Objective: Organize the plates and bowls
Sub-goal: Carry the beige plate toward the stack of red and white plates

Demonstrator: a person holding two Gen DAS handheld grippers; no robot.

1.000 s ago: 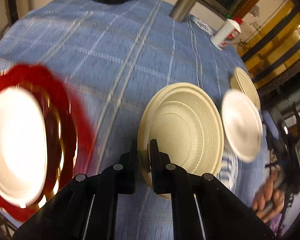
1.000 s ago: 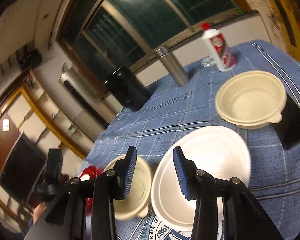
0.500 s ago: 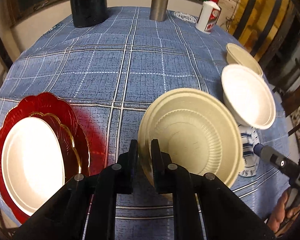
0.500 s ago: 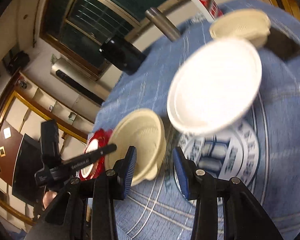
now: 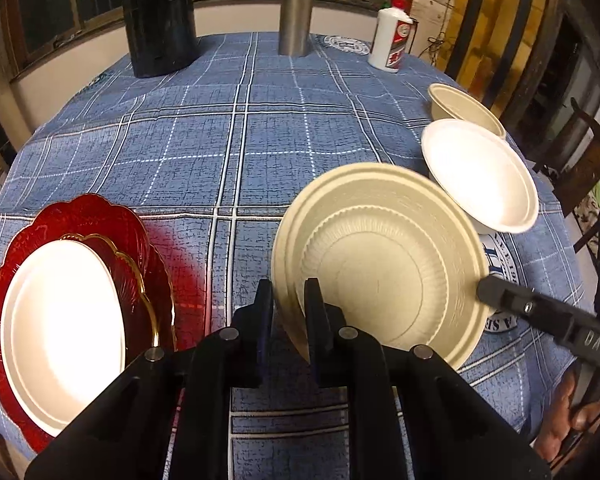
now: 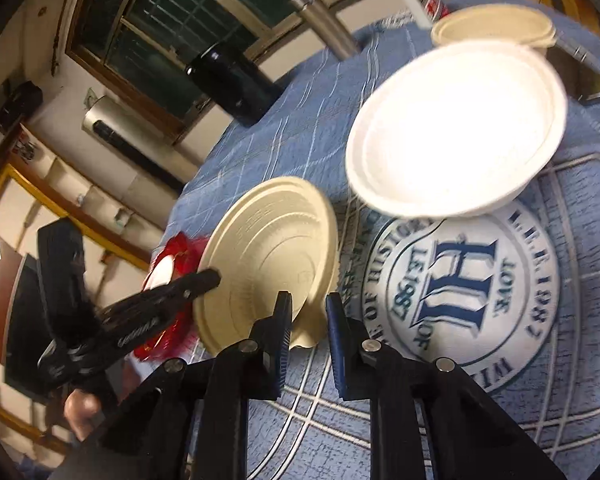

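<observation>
My left gripper (image 5: 288, 304) is shut on the near rim of a cream paper bowl (image 5: 384, 264) and holds it tilted above the blue checked tablecloth (image 5: 228, 128). In the right wrist view the same cream bowl (image 6: 268, 260) stands on edge, its right rim between the fingers of my open right gripper (image 6: 309, 312). A white bowl (image 5: 480, 174) sits to its right, also in the right wrist view (image 6: 456, 128), with another cream bowl (image 5: 464, 108) behind it. At the left a white plate (image 5: 60, 324) lies on a red scalloped plate (image 5: 80, 220).
A black jar (image 5: 158, 20), a steel flask (image 5: 296, 16) and a white bottle (image 5: 392, 38) stand along the far edge. A dark flat object (image 6: 580, 74) lies by the far cream bowl. A round blue-and-white emblem (image 6: 472, 288) is printed on the cloth.
The right gripper has moved in toward the cream bowl so its rim now sits between the open fingers. The left gripper kept its hold on the bowl and steadied.
</observation>
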